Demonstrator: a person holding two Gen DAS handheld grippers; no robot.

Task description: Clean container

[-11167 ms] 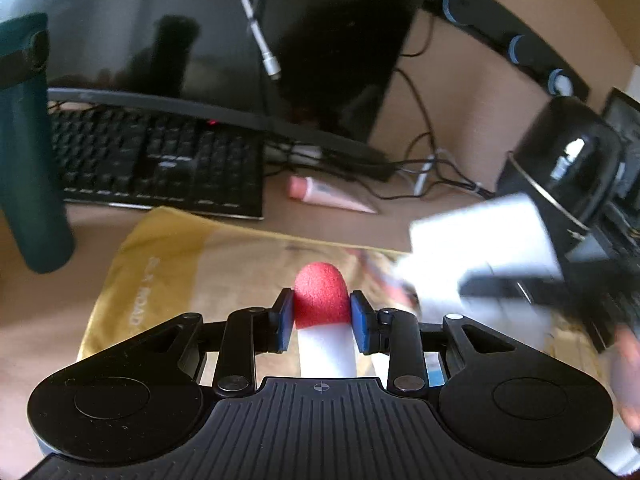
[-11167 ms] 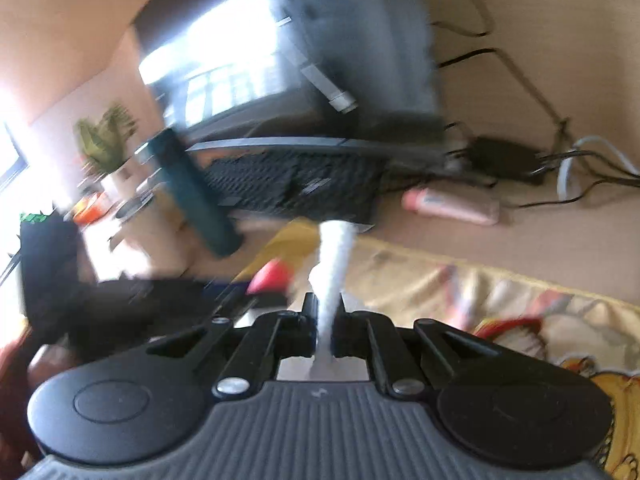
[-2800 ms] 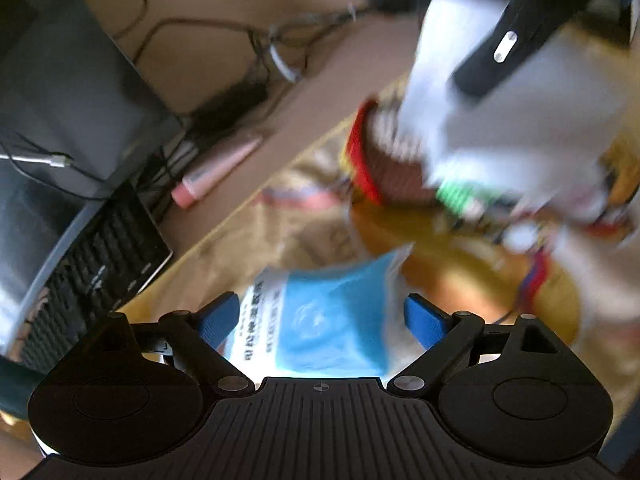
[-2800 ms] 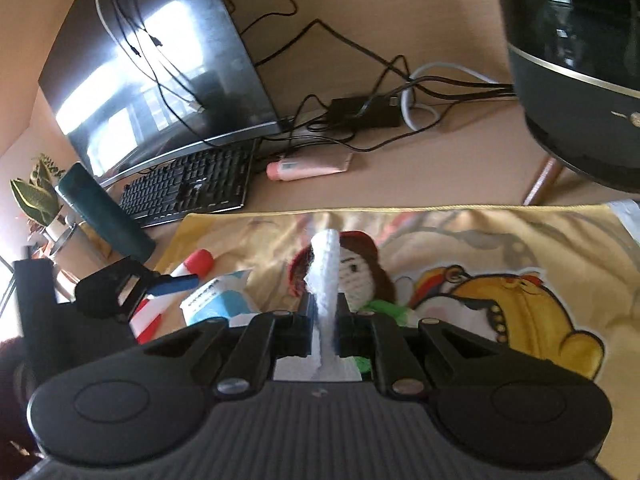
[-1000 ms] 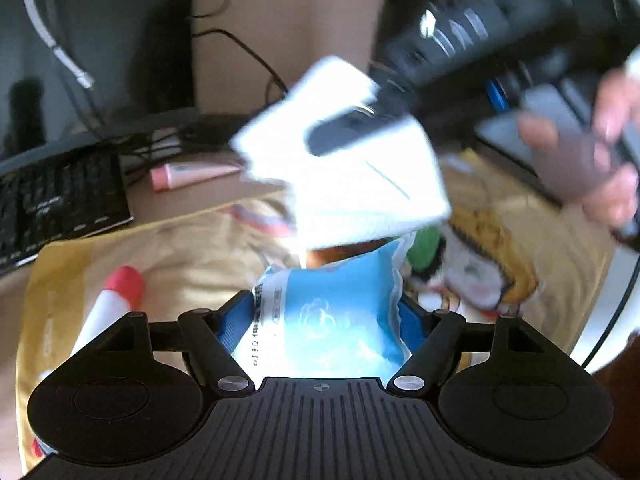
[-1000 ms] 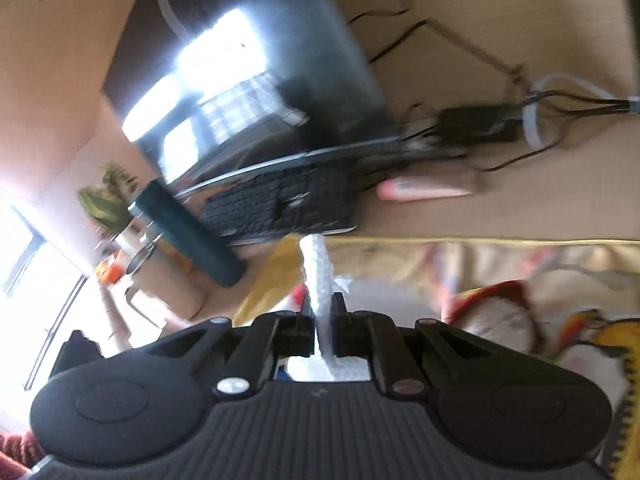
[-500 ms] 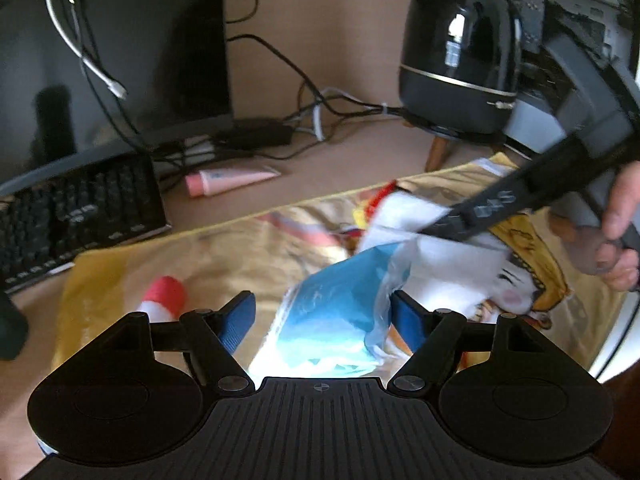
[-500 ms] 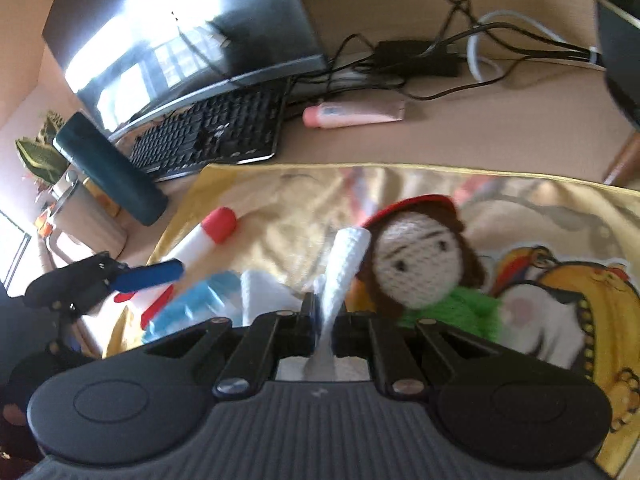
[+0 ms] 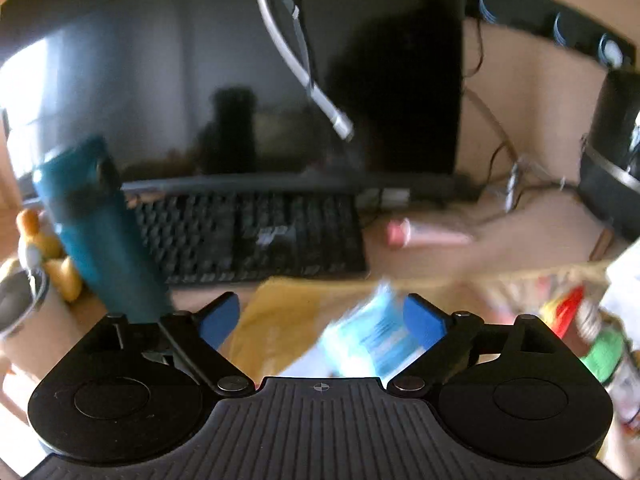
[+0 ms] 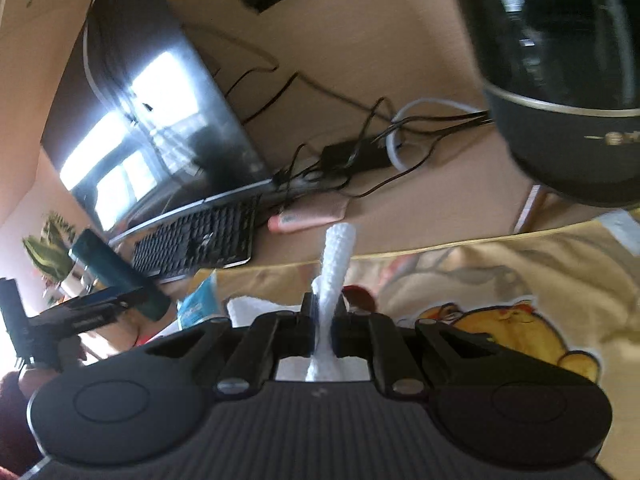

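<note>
My left gripper is open with nothing held; it also shows at the left of the right wrist view, left gripper. A blue wipes packet lies blurred on the yellow cloth near the right blue pad. In the right wrist view, the blue packet sits at the cloth's edge, apart from that gripper. A teal bottle leans just beyond the left pad. My right gripper is shut on a white wad of tissue that sticks up past the fingertips.
A black keyboard and monitor stand behind the cloth, with a pink tube and cables beside them. A round black appliance looms at right. A knitted doll lies on the cloth's right side.
The left gripper has let go of the blue packet, opened wider and swung left toward the teal bottle. The right gripper keeps the tissue and has tilted up toward the black appliance.
</note>
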